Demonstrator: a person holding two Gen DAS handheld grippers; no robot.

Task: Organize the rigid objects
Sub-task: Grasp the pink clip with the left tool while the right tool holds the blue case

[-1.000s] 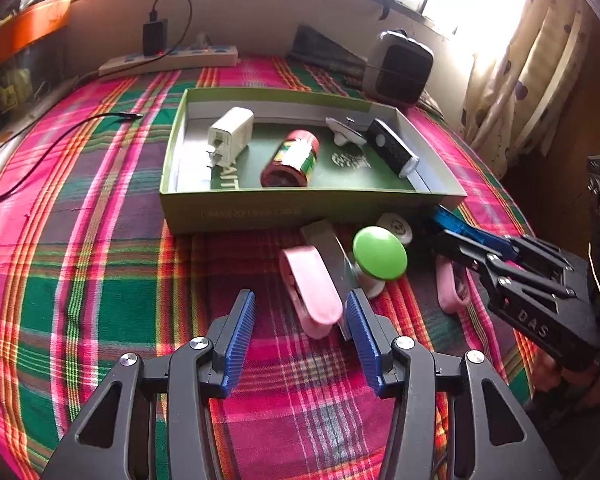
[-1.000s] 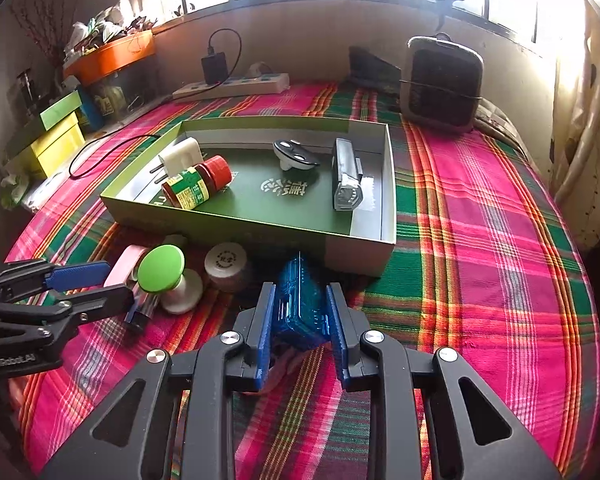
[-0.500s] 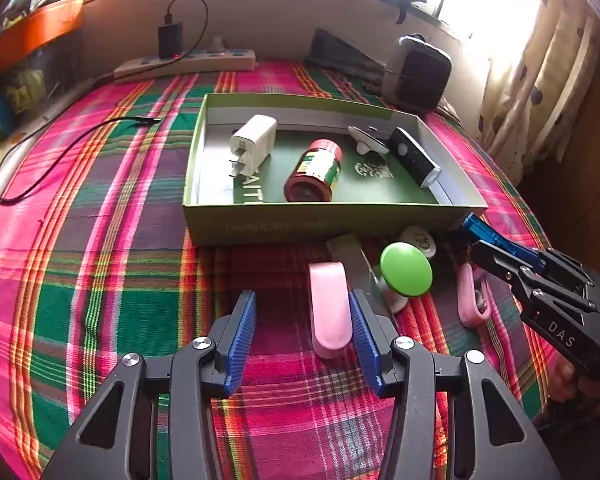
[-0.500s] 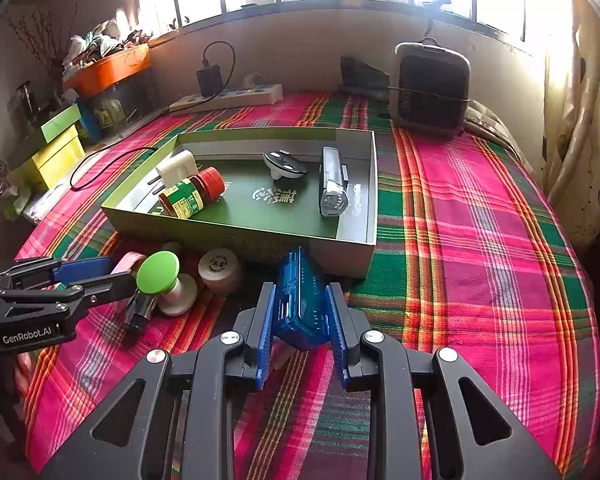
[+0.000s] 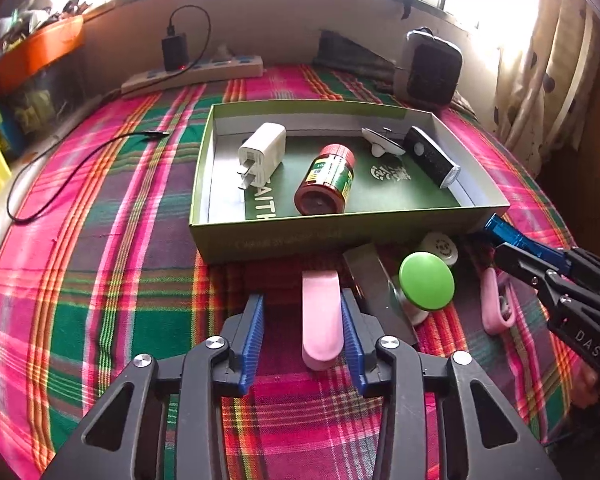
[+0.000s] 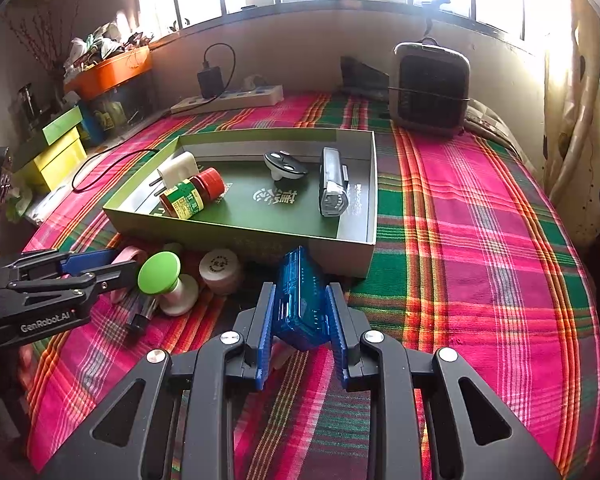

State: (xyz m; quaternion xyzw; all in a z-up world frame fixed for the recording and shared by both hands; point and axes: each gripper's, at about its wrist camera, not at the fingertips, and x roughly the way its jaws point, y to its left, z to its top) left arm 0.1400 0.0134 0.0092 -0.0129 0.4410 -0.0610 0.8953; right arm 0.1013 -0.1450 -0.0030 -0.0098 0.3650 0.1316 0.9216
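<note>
Now our left gripper (image 5: 302, 334) had just been closing around the pink clip (image 5: 321, 316), which lay on the plaid cloth (image 5: 100, 280) just before the green box (image 5: 276, 238)'s near wall. Its long axis ran along our fingers; one pad touched, the other stood apart. Our right gripper (image 6: 300, 320) pinched the blue case (image 6: 298, 300).

Plaid-covered table (image 5: 100, 280) under green box (image 5: 284, 236)

The green knob (image 5: 426, 281) covers part of the grey bar (image 5: 374, 284). Print on the round cap (image 6: 219, 263) is too small to read. The right gripper (image 5: 496, 242) hides its load in the left view.
</note>
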